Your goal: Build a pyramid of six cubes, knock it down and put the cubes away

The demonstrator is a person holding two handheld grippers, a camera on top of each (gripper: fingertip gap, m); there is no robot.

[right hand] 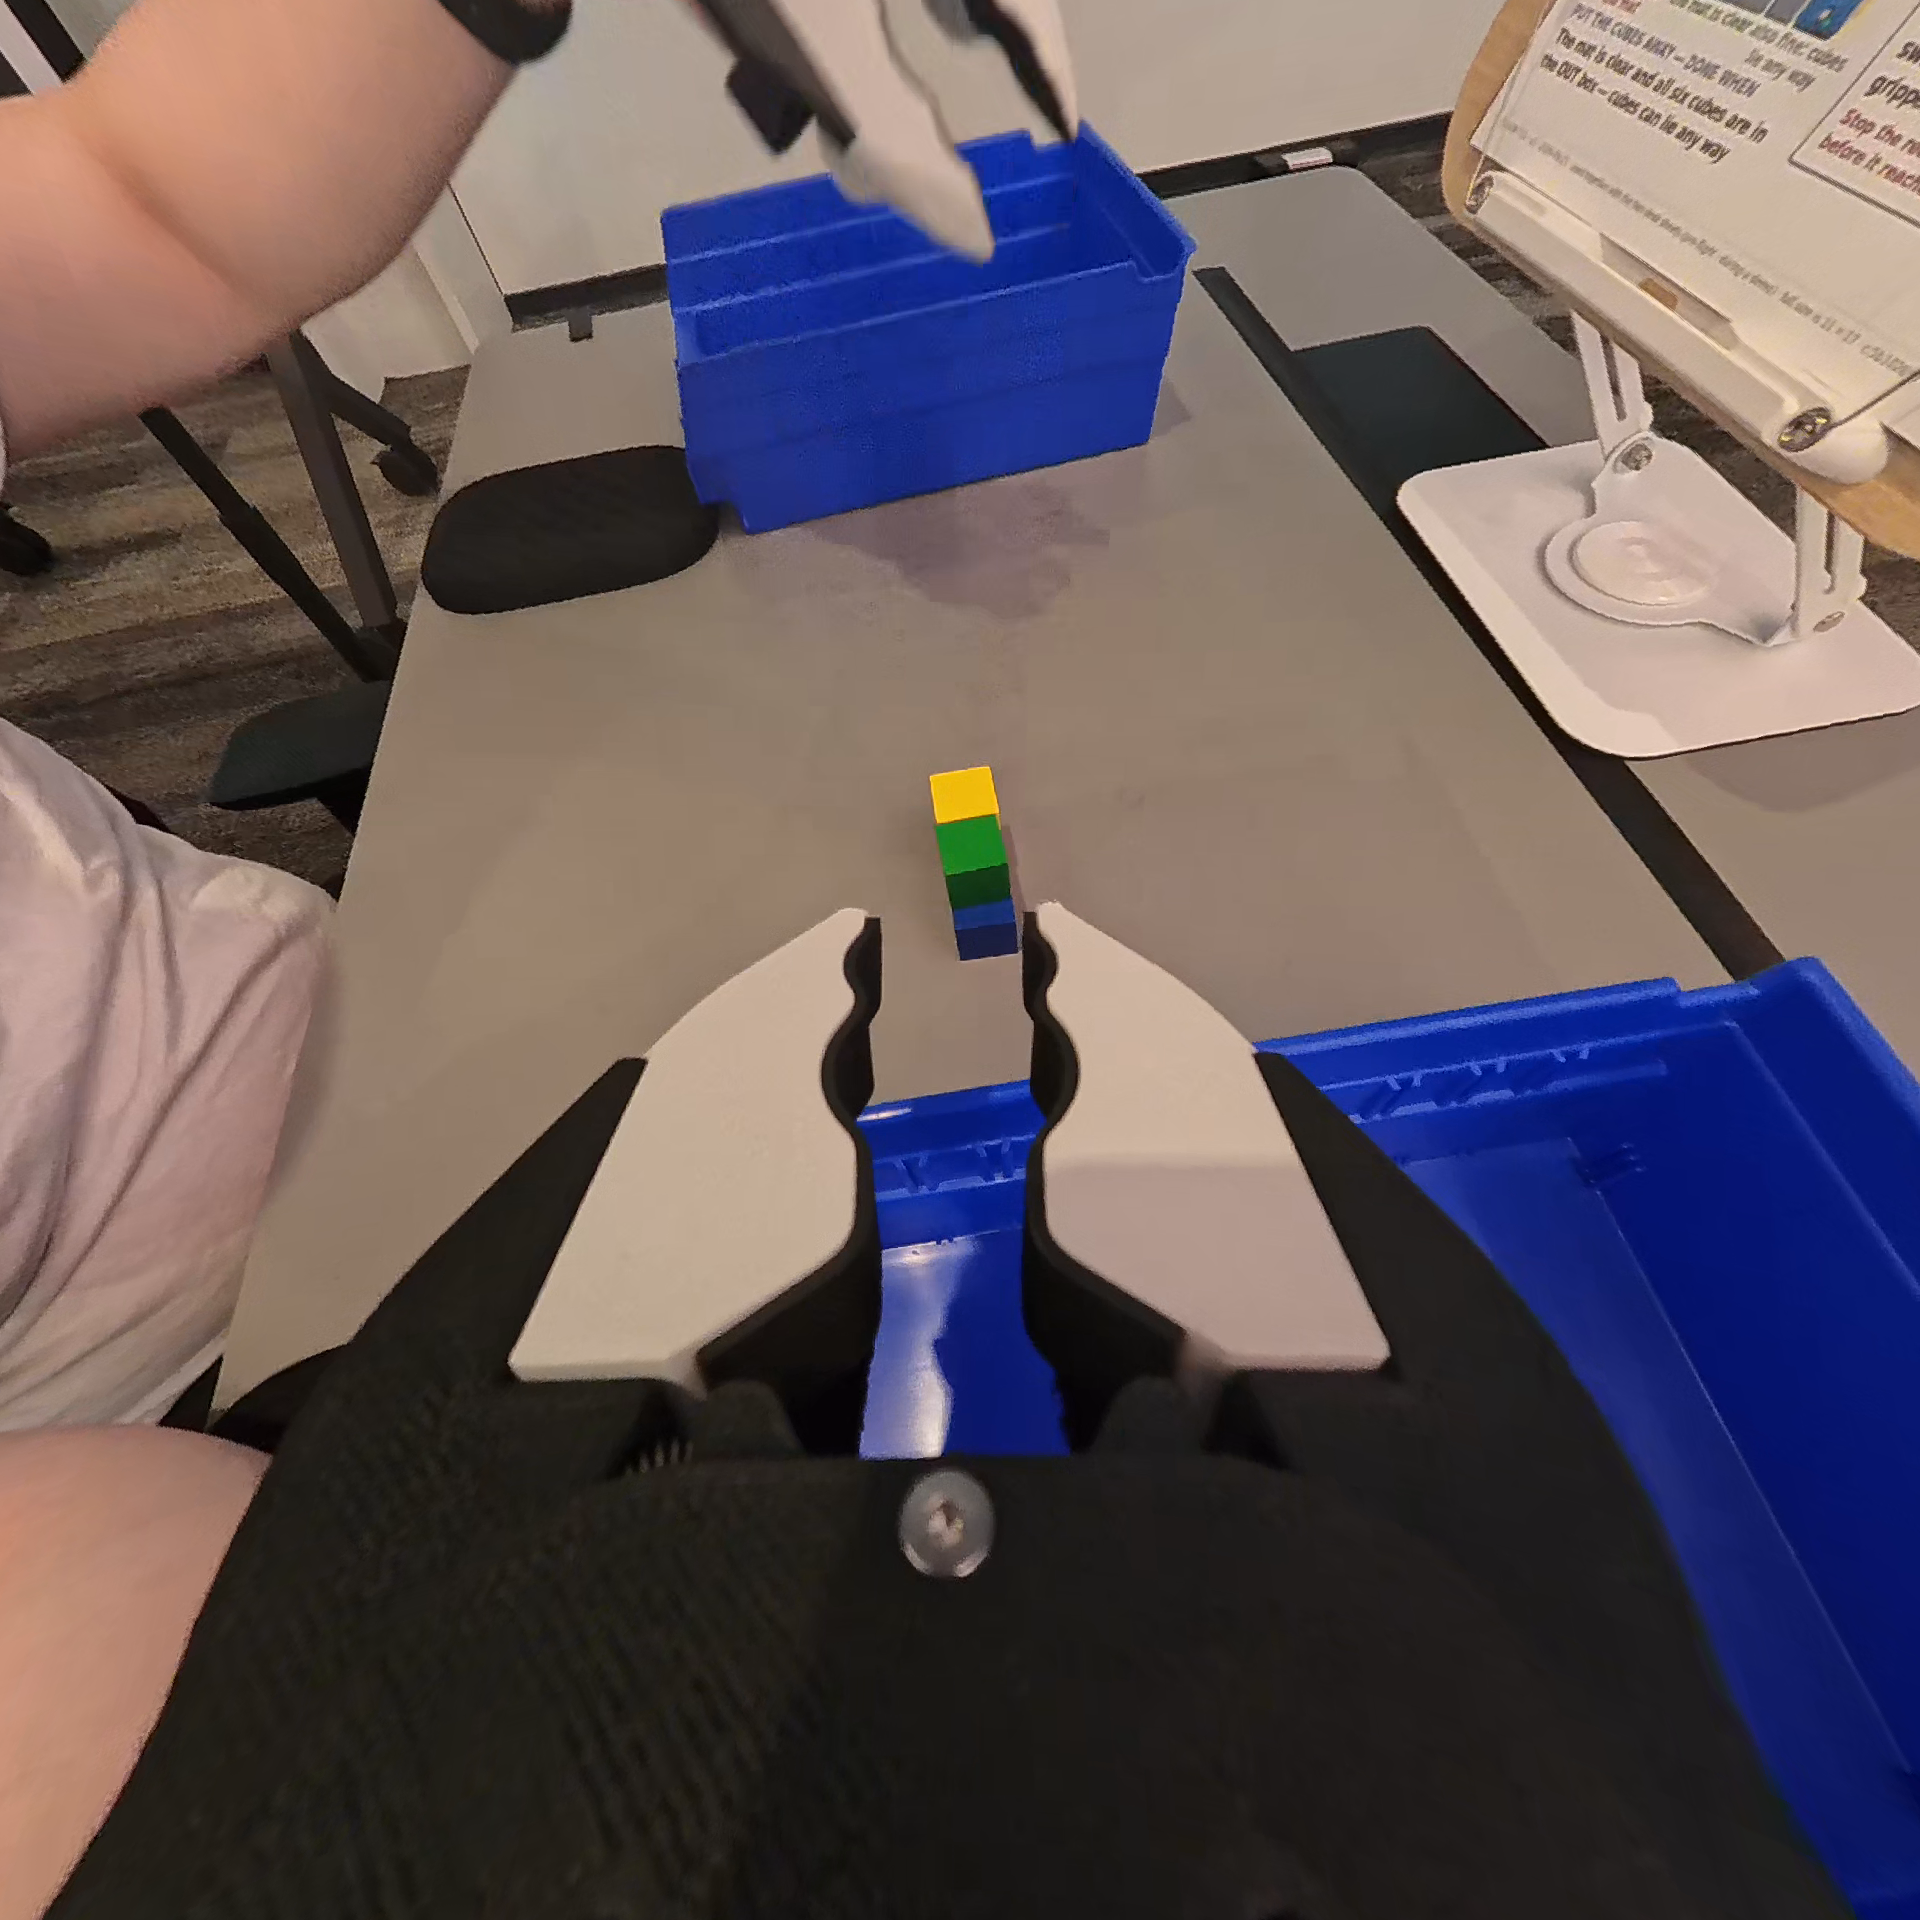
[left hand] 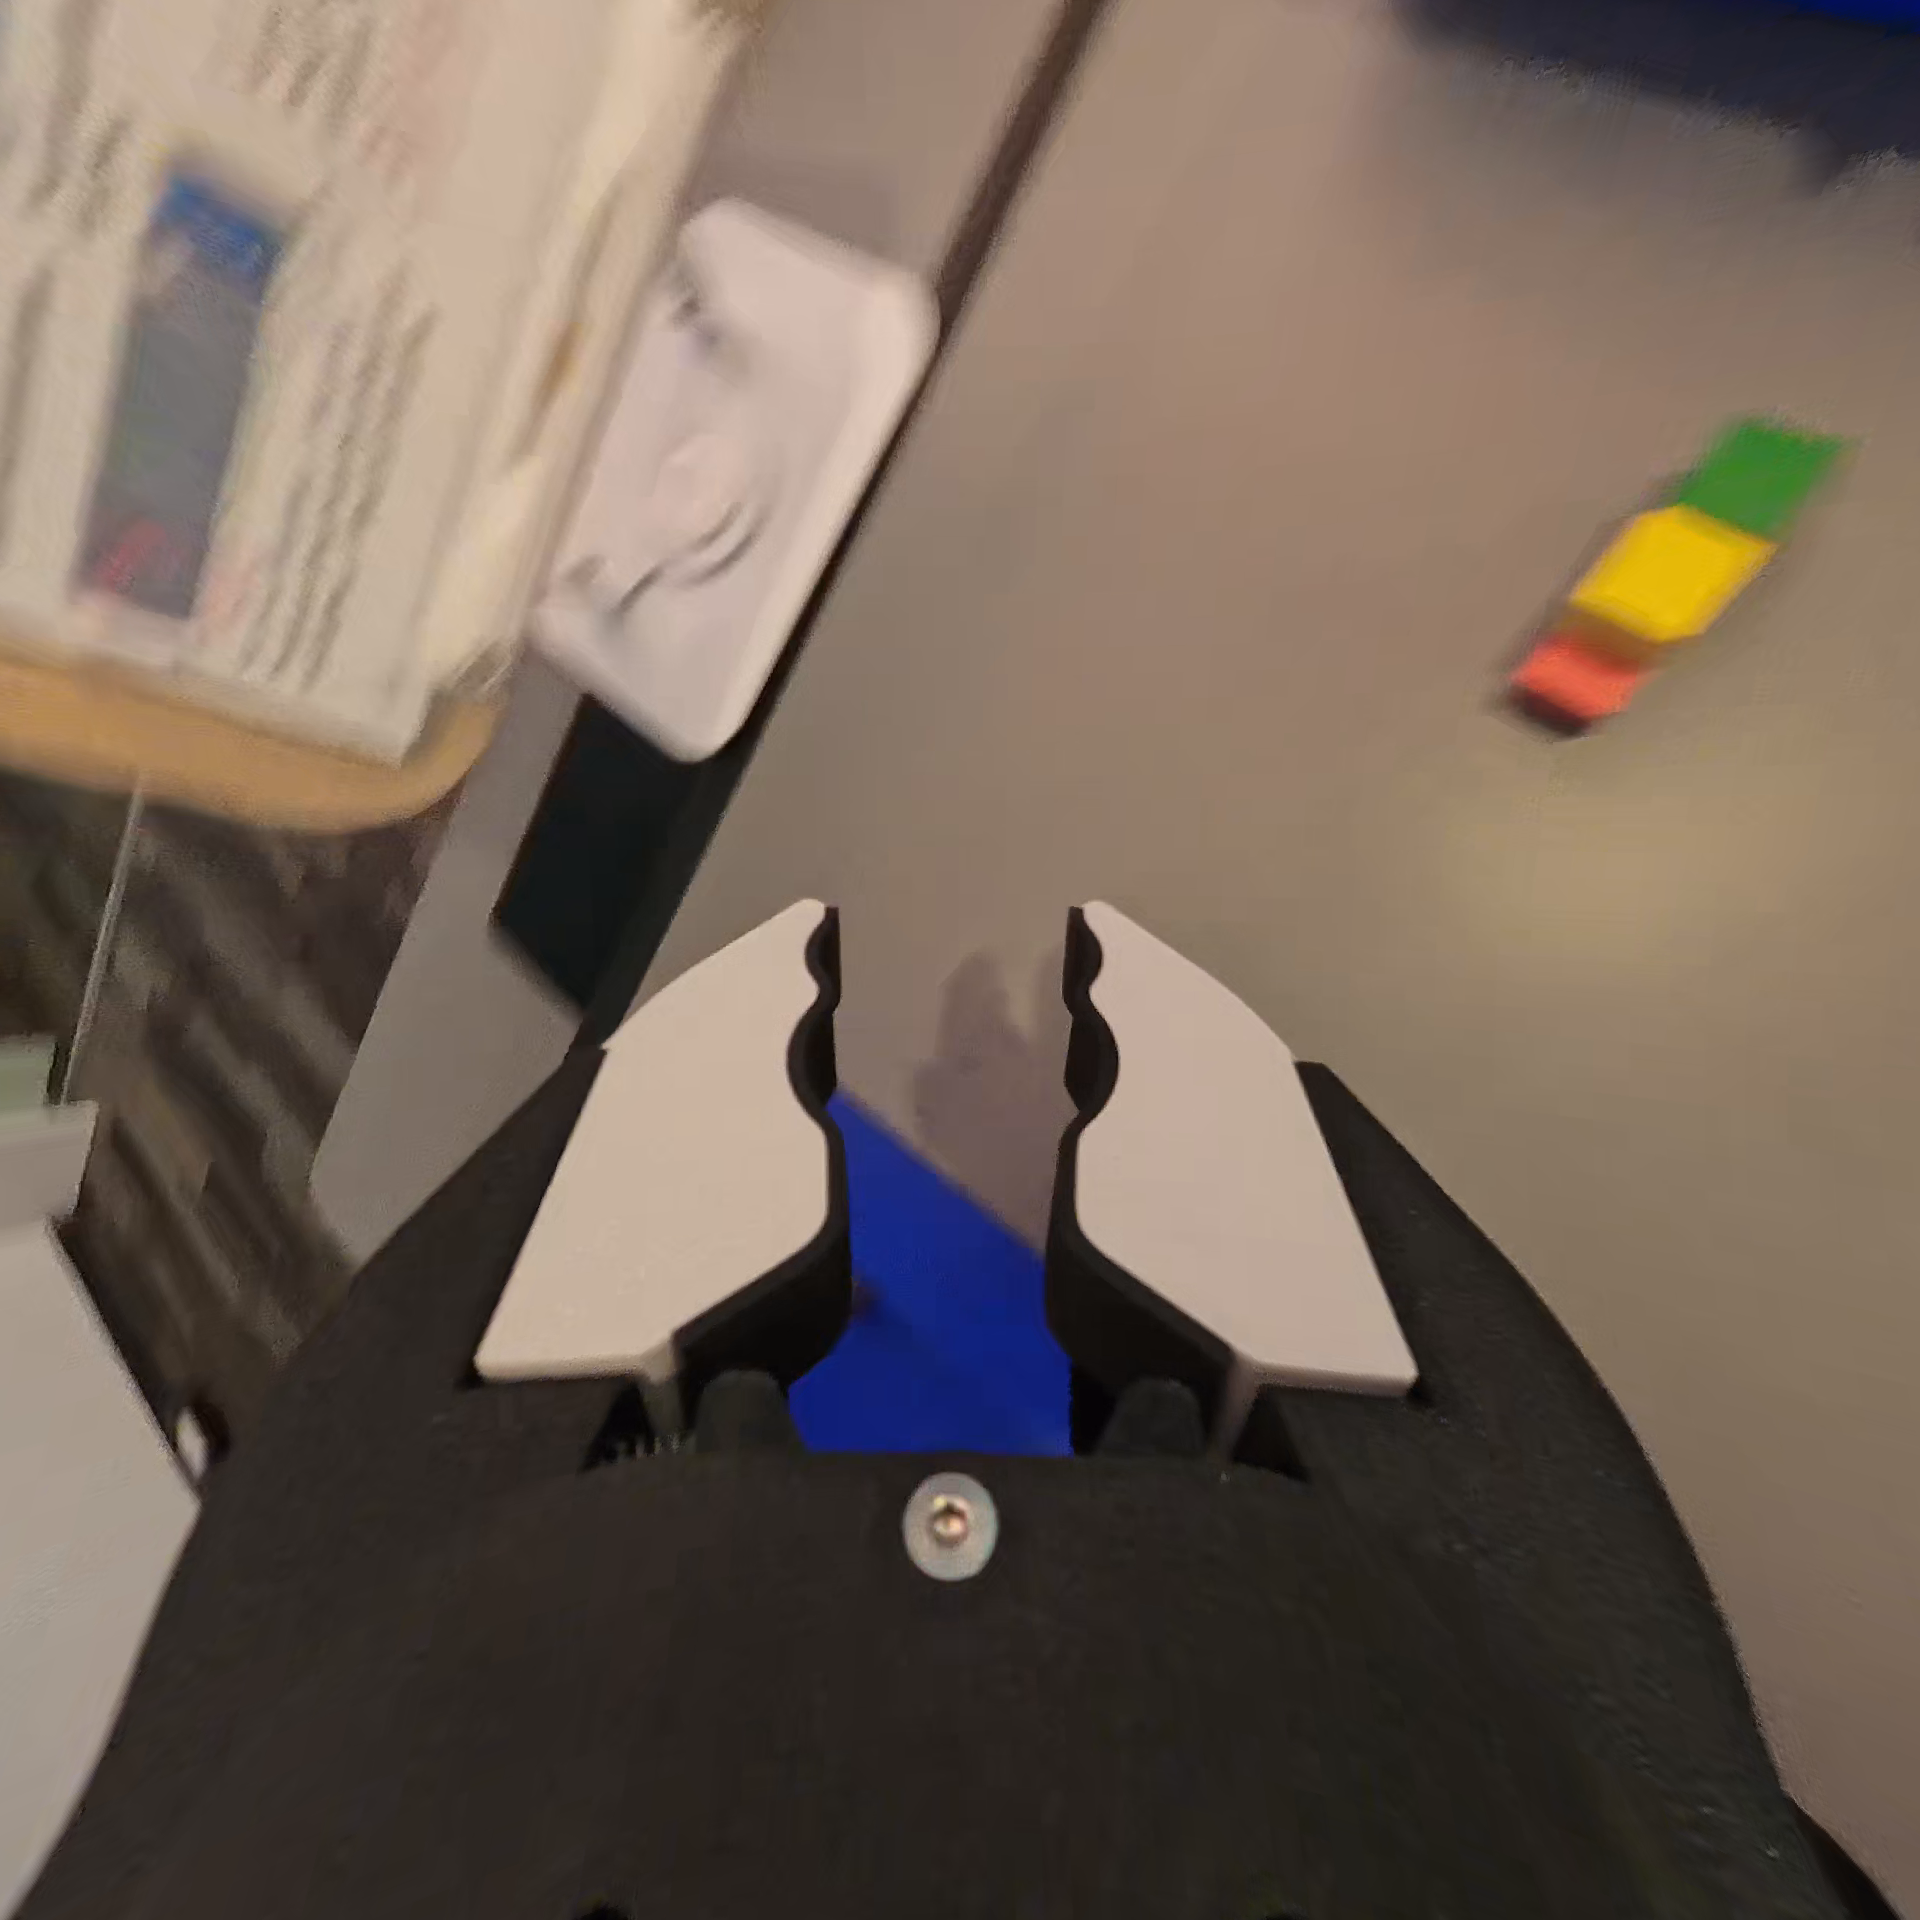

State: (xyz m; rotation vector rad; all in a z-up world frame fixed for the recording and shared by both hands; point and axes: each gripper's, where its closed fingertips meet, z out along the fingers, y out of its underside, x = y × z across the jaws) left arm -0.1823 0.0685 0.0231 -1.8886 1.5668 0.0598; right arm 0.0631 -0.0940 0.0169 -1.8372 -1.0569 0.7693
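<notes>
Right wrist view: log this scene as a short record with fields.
cubes on table: yellow cube, green cube, blue cube, in a touching row
table: grey table
far bin: blue bin, beyond the cubes
near bin: blue bin, under the right gripper
right gripper: open, empty, above the near bin's rim
left gripper: blurred, open, empty, over the far bin
pyramid: not yet built

My left gripper (left hand: 951, 920) has a matte black textured body, pale grey fingers (left hand: 686, 1153) with wavy black inner pads, one silver screw (left hand: 948, 1527) at centre; my right gripper (right hand: 951, 920) looks identical; I wear a black wristband (right hand: 509, 26) and pale top (right hand: 114, 1039).
</notes>
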